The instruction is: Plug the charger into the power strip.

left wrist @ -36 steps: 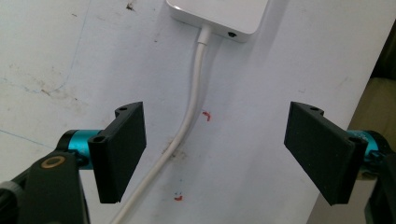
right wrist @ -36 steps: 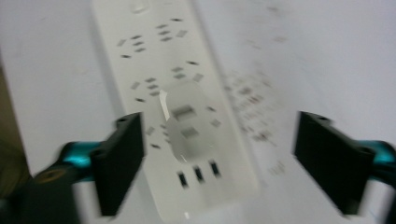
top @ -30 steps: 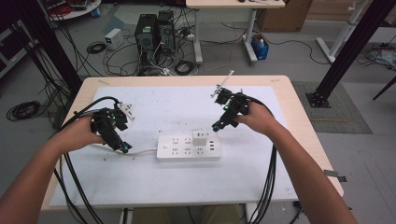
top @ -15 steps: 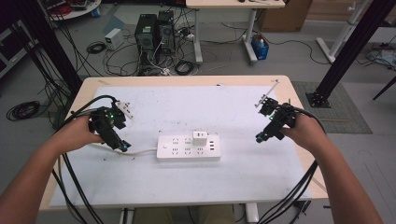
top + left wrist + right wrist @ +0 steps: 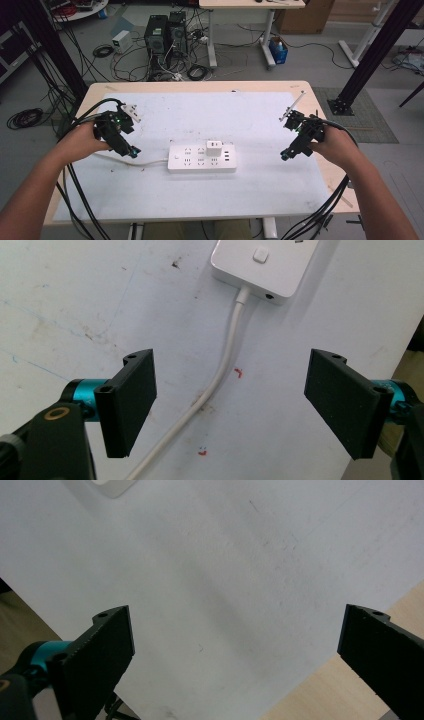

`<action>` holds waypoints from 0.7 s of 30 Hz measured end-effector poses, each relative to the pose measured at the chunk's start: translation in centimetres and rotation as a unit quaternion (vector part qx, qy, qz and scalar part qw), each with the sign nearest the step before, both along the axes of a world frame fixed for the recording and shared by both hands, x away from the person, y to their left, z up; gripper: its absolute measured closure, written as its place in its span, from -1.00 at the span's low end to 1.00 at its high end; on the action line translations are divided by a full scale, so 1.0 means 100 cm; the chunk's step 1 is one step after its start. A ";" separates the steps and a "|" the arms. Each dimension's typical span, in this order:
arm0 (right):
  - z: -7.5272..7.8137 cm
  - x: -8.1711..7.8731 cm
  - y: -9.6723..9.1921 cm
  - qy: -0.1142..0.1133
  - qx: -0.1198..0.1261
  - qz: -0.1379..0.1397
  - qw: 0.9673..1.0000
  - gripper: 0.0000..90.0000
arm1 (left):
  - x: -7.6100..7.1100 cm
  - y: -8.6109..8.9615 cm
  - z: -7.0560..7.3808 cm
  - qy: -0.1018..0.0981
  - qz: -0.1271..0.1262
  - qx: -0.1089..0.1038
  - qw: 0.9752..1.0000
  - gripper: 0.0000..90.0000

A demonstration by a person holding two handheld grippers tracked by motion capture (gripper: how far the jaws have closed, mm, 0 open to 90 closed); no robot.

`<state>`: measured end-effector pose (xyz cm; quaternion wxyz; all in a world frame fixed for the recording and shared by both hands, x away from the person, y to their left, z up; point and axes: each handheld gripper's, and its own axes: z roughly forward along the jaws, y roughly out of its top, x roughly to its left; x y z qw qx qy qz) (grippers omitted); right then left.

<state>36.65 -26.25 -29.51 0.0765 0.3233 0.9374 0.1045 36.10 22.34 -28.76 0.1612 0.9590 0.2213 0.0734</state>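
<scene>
The white power strip (image 5: 202,157) lies at the middle of the counter (image 5: 260,195), a white charger (image 5: 215,148) plugged into its top. The left tool (image 5: 227,402) hovers spread over the strip's cable (image 5: 220,375), gripping nothing. The right tool (image 5: 235,650), jaws having just been opening, stands wide and empty near the counter's right edge, well apart from the strip.

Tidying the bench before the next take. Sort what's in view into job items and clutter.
Job items: power strip; white charger plugged into it; strip's cable, running between the open left gripper jaws; right gripper, open over bare mat.

Lying about: white plug behind the left hand; computer towers and loose cables on the floor.
</scene>
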 end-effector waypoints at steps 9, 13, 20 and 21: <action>-0.003 -0.003 0.005 -0.003 -0.001 0.004 1.000 -0.98 | -0.004 0.001 -0.002 -0.003 0.004 0.007 1.000 -0.53; -0.005 -0.003 0.006 -0.001 -0.001 0.005 1.000 -0.98 | -0.004 0.001 -0.003 -0.002 0.006 0.007 1.000 -0.53; -0.012 -0.002 0.007 0.006 0.006 0.007 1.000 -0.98 | -0.003 0.001 -0.004 0.001 0.006 0.012 1.000 -0.53; -0.013 -0.002 0.007 0.006 0.004 0.008 1.000 -0.98 | -0.002 0.000 -0.005 0.002 0.007 0.011 1.000 -0.53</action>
